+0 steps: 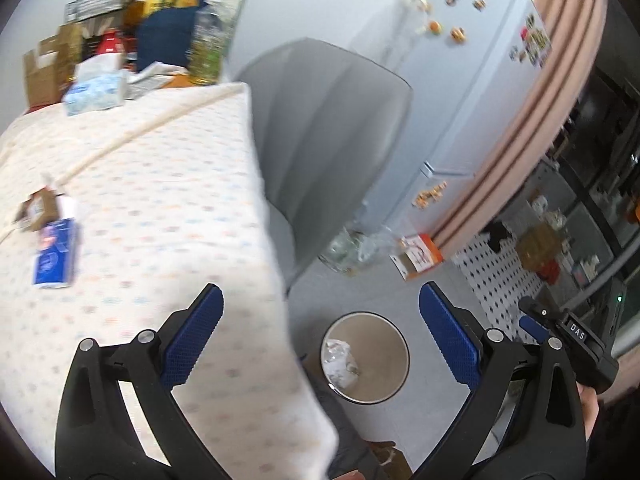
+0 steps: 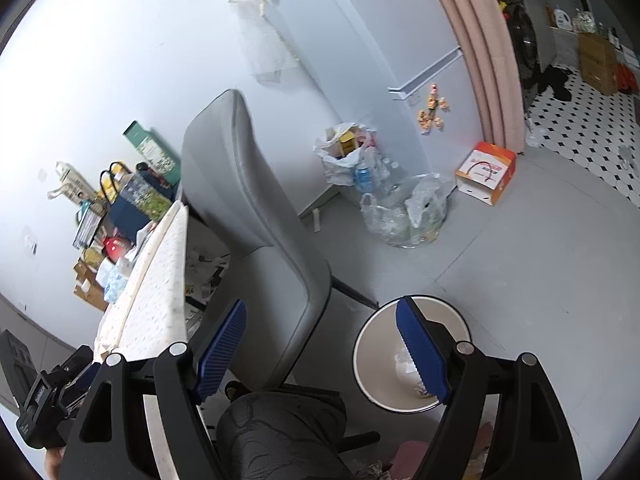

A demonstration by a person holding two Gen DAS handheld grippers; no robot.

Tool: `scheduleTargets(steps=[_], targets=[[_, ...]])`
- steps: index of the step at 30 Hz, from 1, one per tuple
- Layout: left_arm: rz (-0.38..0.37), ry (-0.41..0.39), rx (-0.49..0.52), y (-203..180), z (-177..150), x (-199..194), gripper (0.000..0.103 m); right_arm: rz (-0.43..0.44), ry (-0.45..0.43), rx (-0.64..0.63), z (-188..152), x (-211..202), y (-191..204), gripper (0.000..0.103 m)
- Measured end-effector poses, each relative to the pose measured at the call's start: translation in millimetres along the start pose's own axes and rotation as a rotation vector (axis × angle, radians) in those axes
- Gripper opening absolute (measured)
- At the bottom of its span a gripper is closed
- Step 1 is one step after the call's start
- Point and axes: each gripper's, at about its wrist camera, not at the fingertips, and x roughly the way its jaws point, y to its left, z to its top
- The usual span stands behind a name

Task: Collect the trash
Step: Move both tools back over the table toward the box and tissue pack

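Note:
A round white trash bin stands on the grey floor beside the table, with crumpled clear plastic and paper inside; it also shows in the right wrist view. My left gripper is open and empty, over the table's corner and the bin. My right gripper is open and empty, above the chair and bin. On the dotted tablecloth lie a blue-and-white packet and a torn brown carton, far left of the left gripper.
A grey chair stands against the table. A tissue pack, bottle, bags and boxes crowd the table's far end. Plastic bags of bottles, an orange-white box and a fridge lie beyond.

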Motion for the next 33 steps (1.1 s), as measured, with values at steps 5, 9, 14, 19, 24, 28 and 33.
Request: scheduleTargets(steps=[5, 9, 14, 19, 24, 28, 33], targets=[[0.044, -0.057, -0.064, 38, 2, -31, 0.097, 0.024, -0.002, -0.047, -4, -5, 29, 0.080], [0.072, -0.088, -0.109, 65, 2, -48, 0.097, 0.037, -0.001, -0.077, -6, -7, 47, 0.082], [0.118, -0.129, -0.160, 103, 0, -74, 0.097, 0.080, 0.009, -0.126, -11, -6, 76, 0.087], [0.155, -0.159, -0.202, 133, -3, -94, 0.097, 0.143, 0.029, -0.202, -22, -2, 125, 0.092], [0.190, -0.193, -0.249, 163, -11, -117, 0.097, 0.207, 0.063, -0.292, -36, 7, 181, 0.096], [0.214, -0.219, -0.294, 185, -16, -133, 0.097, 0.254, 0.104, -0.352, -55, 15, 221, 0.096], [0.242, -0.248, -0.337, 211, -24, -149, 0.097, 0.306, 0.163, -0.437, -82, 33, 271, 0.096]])
